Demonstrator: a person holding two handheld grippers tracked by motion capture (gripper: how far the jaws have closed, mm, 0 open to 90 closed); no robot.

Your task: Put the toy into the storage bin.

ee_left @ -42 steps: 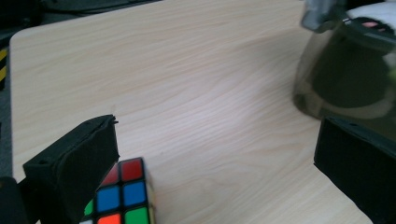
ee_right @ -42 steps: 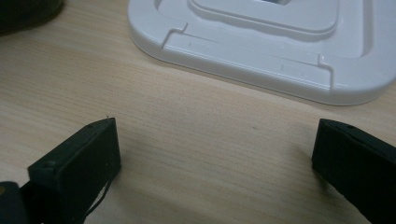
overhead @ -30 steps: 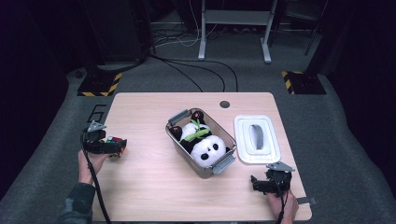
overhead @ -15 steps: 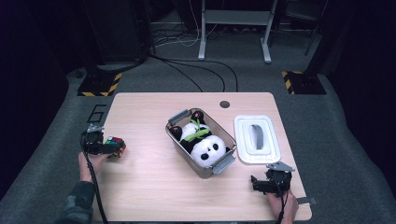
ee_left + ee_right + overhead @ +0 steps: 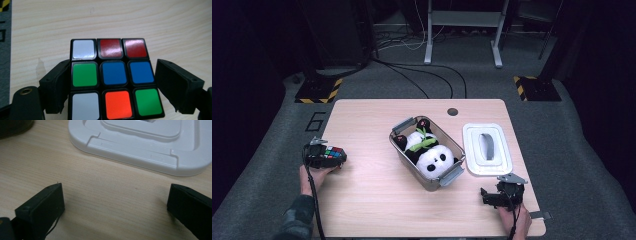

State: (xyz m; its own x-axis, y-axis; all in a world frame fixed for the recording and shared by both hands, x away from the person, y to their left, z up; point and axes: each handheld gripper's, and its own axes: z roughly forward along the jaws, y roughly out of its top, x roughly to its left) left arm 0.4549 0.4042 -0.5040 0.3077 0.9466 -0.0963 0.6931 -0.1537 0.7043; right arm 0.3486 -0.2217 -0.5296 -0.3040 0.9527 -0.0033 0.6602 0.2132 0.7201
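While its jaws have just been closing, the left claw (image 5: 113, 82) straddles the colour cube (image 5: 112, 80) at the worktop's (image 5: 377, 200) left edge; the left jaw touches the cube's side, the right stands just off it. The right claw (image 5: 112, 202) rests wide open and empty near the front right corner, just before the white lid (image 5: 140, 142).

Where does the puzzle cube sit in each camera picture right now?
High view: puzzle cube near the table's left edge, at the left hand-held gripper.
Left gripper view: cube centre frame, between the closing jaws; left jaw touching, right jaw slightly apart.
Right gripper view: not in it.
Shared landmark: the wooden tabletop.
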